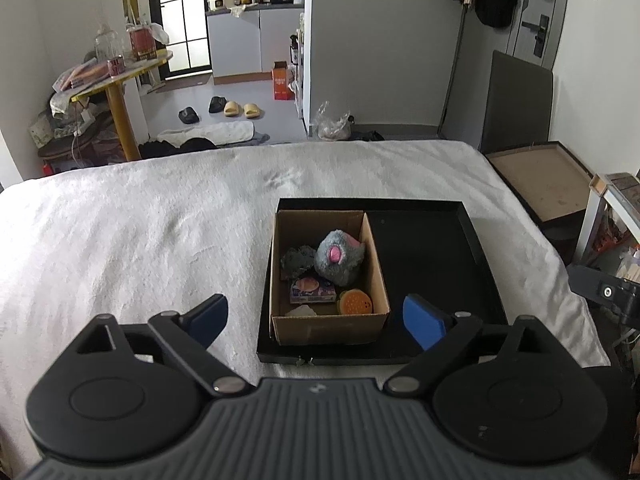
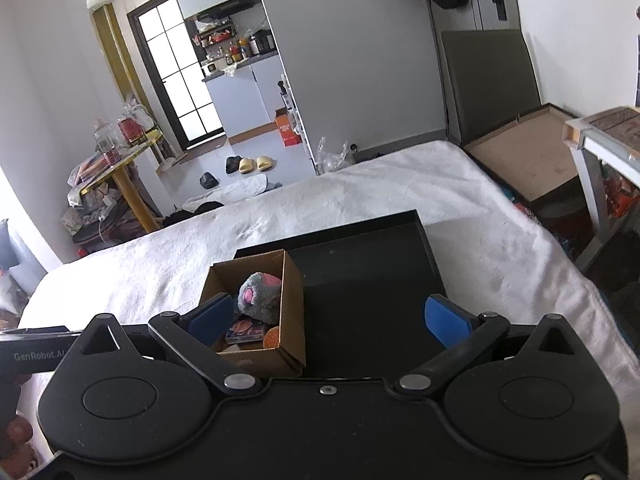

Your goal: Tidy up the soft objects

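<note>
Both grippers, left (image 1: 316, 318) and right (image 2: 330, 318), hold fingers apart, empty; only left view shows the box's (image 1: 330, 326) dark sponge (image 1: 298, 262).

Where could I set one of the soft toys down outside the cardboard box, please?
The right half of the black tray, between the cardboard box and the tray's right wall, is bare. The white bedspread left of the tray is open too. The box itself is crowded: grey plush, dark sponge, small packet and burger toy.
</note>
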### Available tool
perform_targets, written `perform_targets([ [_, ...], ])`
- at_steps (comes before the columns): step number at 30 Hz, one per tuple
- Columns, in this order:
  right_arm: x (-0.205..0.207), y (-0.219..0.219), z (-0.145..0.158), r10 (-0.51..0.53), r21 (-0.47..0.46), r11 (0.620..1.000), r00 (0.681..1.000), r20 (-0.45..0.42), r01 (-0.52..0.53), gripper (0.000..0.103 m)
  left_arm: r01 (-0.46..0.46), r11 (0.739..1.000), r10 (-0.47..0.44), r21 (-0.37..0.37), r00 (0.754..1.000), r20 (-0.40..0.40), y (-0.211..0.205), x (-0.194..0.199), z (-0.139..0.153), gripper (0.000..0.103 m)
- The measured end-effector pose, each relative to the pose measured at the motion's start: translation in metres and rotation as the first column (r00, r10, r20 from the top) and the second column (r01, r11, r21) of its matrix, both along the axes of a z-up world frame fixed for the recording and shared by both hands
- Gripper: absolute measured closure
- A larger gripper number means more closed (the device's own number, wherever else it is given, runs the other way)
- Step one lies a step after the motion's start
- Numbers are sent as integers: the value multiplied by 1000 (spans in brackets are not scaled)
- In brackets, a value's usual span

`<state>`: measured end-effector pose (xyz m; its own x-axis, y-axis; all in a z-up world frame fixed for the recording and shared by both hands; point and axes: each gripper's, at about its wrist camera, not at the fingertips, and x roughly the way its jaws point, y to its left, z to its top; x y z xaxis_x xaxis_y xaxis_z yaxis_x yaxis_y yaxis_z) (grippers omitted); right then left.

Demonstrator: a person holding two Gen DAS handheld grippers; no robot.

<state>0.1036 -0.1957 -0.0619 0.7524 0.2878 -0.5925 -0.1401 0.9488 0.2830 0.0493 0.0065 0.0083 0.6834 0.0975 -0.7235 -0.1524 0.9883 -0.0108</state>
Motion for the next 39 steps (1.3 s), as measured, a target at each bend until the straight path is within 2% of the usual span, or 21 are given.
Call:
perform_targets([
  [8,-16,-6,12,-17,-27,999,1000,17,17,0,6,1000,-6,-7,999,37,-4,-20,13,4],
  [21,-43,-20,29,-30,6,1000,997,73,30,0,39,999,-38,-10,996,84,-13,-42,37,2],
  [27,-52,-24,32,-26,9,1000,996,85,25,0,50,998,-47,-30,996,81,-14,-52,33,2],
  [39,-67,-20,28,-8,-34,999,998,65,10,0,43,999,-41,-23,995,88,-4,-70,32,2],
])
